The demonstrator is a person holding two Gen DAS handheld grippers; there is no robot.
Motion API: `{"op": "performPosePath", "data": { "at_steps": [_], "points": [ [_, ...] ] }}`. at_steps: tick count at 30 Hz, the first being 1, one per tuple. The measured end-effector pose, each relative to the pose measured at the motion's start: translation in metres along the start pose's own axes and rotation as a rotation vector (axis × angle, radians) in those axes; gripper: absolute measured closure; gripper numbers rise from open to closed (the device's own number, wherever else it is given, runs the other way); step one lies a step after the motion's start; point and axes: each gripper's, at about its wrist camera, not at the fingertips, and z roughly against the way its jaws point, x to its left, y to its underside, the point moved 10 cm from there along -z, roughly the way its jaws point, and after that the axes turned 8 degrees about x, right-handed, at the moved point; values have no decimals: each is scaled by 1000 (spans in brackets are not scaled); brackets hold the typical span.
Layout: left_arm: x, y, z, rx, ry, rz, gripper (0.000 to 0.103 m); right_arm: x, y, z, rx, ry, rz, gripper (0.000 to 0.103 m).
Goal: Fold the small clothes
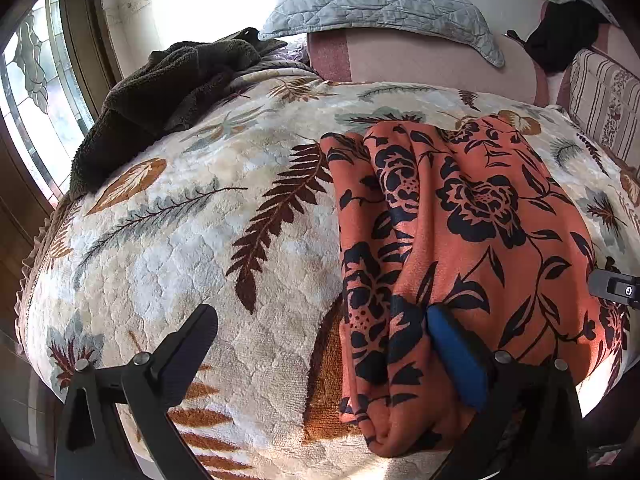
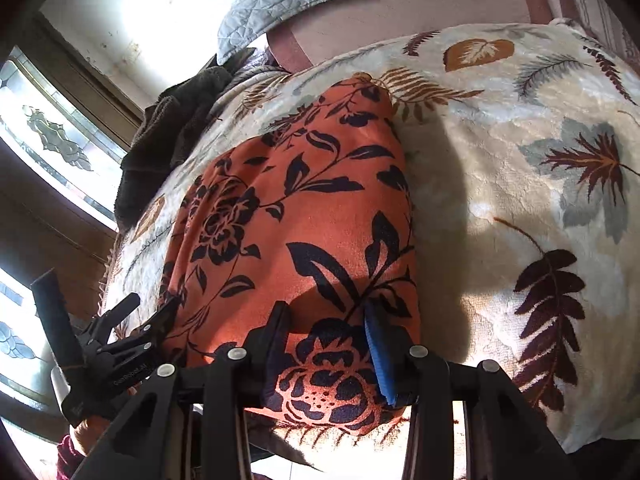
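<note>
Garment: the orange floral cloth (image 1: 460,240) lies on the leaf-print blanket (image 1: 180,240), already doubled into a long thick strip, with loose rolled layers along its left side.

Long axis: it runs straight away from me toward the grey quilted pillow (image 1: 380,8); the near end sits right at my tools, the far end stops short of the pillow.

My left gripper (image 1: 320,340): jaws spread wide. The blue-padded finger (image 1: 456,356) presses into the cloth's near end, while the black finger (image 1: 188,344) stands off over bare blanket to the left. So it straddles the strip's left edge and pinches nothing.

My right gripper (image 2: 328,340): in the right wrist view both fingers rest on the near end with a hump of orange cloth bulging between them. The jaws are part way in; I judge this a pinch on the cloth, though not a hard one.

Which hand is nearer: both are at the near end, the left on the left edge, the right closer to the right edge (image 2: 408,208).

Coming move, my guess: carry the near end away from me, along the long axis, onto the far end to halve the strip. The left needs to close on the edge first.

Risk: the rolled left layers may slide apart if only 1 hand lifts.

Elsewhere: a dark brown fleece (image 1: 168,88) is heaped at the far left.
</note>
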Motion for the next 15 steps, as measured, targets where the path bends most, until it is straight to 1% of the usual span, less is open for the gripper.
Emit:
{"op": "performPosePath", "data": {
  "at_steps": [3, 5, 8, 10, 11, 12, 13, 14, 15],
  "points": [
    [2, -3, 1, 9, 18, 8, 0, -1, 0, 2, 14, -9, 1, 60],
    [5, -7, 7, -4, 43, 30, 0, -2, 1, 2, 12, -15, 2, 60],
    [16, -15, 26, -80, 89, 100, 0, -3, 4, 2, -6, -14, 26, 60],
    [21, -18, 30, -108, 94, 129, 0, -1, 6, 2, -23, -8, 46, 60],
    [21, -17, 25, -90, 81, 121, 0, 0, 6, 1, -31, -4, 55, 60],
    [19, -12, 13, -38, 56, 100, 0, 0, 7, 1, -44, -5, 62, 60],
    [15, -4, -4, 37, 39, 74, 0, 0, 8, 1, -57, -4, 67, 60],
    [12, 3, -16, 89, 43, 70, 0, 0, 9, 1, -70, -5, 78, 60],
    [13, 3, -19, 88, 62, 99, 0, 1, 10, 1, -79, -1, 93, 60]
  ]
}}
